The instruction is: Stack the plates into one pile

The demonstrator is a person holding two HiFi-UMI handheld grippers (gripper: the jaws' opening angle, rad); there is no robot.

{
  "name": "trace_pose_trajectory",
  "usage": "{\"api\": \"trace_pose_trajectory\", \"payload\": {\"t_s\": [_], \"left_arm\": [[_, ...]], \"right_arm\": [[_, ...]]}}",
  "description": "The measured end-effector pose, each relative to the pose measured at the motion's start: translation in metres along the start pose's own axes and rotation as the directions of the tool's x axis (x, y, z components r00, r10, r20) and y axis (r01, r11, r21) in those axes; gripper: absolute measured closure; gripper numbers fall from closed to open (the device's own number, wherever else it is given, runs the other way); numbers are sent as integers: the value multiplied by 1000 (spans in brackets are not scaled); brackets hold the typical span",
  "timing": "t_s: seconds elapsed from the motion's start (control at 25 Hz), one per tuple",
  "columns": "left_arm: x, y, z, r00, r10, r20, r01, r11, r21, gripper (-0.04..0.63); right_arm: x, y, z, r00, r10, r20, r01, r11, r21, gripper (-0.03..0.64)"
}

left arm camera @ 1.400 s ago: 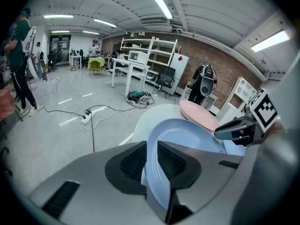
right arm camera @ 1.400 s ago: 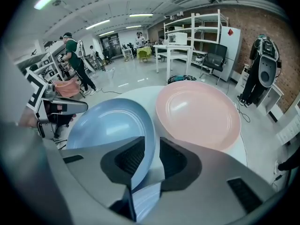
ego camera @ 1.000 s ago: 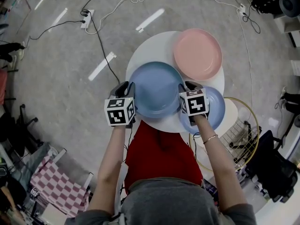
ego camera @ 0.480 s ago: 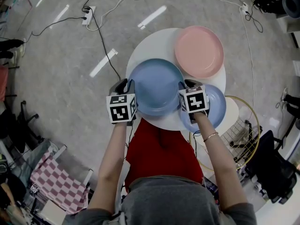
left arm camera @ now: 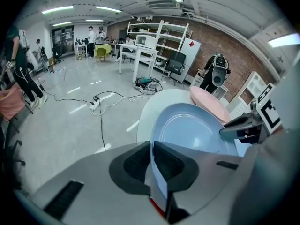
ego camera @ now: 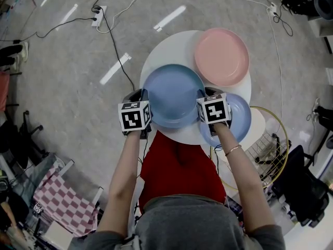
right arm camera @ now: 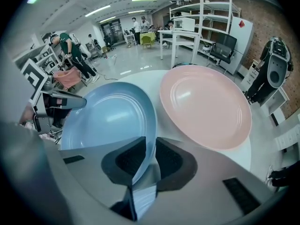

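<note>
A large blue plate [ego camera: 174, 95] lies on the round white table [ego camera: 158, 53], held at both sides. My left gripper [ego camera: 141, 97] has just been closing, and the plate's left rim is now between its pads [left arm camera: 136, 161]. My right gripper [ego camera: 205, 95] is shut on the right rim. In the left gripper view the blue plate [left arm camera: 192, 130] fills the middle. The right gripper view shows the blue plate [right arm camera: 108, 116] beside the pink plate [right arm camera: 206, 104]. That pink plate [ego camera: 222, 56] sits at the table's far right. A smaller blue plate [ego camera: 240, 120] lies under my right hand.
A gold wire basket [ego camera: 271, 142] stands right of the table. Cables and a power strip [ego camera: 97, 15] run over the floor beyond it. A red cloth [ego camera: 177, 165] hangs at the near edge, and a dark chair [ego camera: 307, 189] stands at the right.
My left gripper has edged up to the blue plate's left rim and its jaws have closed on it. The right gripper has stayed on the right rim.
</note>
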State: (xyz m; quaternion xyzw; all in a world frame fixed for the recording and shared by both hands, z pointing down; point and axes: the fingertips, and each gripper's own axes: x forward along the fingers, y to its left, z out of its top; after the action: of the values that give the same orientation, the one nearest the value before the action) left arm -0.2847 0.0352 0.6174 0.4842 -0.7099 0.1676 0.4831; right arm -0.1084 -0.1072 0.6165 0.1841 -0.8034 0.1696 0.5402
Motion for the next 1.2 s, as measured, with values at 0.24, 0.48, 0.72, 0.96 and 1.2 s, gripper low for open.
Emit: {"api": "trace_pose_trajectory", "payload": {"t_s": [0.24, 0.48, 0.72, 0.96, 1.2], "left_arm": [[-8, 2, 6, 1000, -7, 4, 7, 1000, -29, 565], [-19, 10, 21, 1000, 5, 29, -5, 1000, -31, 565], [-31, 17, 32, 999, 11, 52, -10, 999, -36, 565], [-41, 11, 45, 997, -16, 73, 17, 1000, -15, 567], [-51, 0, 60, 993, -61, 106, 59, 998, 17, 568]], "right_arm": [[-5, 1, 6, 1000, -12, 6, 12, 1000, 9, 558], [-11, 7, 23, 999, -6, 37, 5, 999, 42, 561], [-24, 14, 37, 998, -15, 69, 13, 999, 33, 569], [-37, 11, 42, 996, -29, 88, 24, 998, 51, 571], [-60, 5, 47, 990, -78, 117, 69, 995, 78, 570]]}}
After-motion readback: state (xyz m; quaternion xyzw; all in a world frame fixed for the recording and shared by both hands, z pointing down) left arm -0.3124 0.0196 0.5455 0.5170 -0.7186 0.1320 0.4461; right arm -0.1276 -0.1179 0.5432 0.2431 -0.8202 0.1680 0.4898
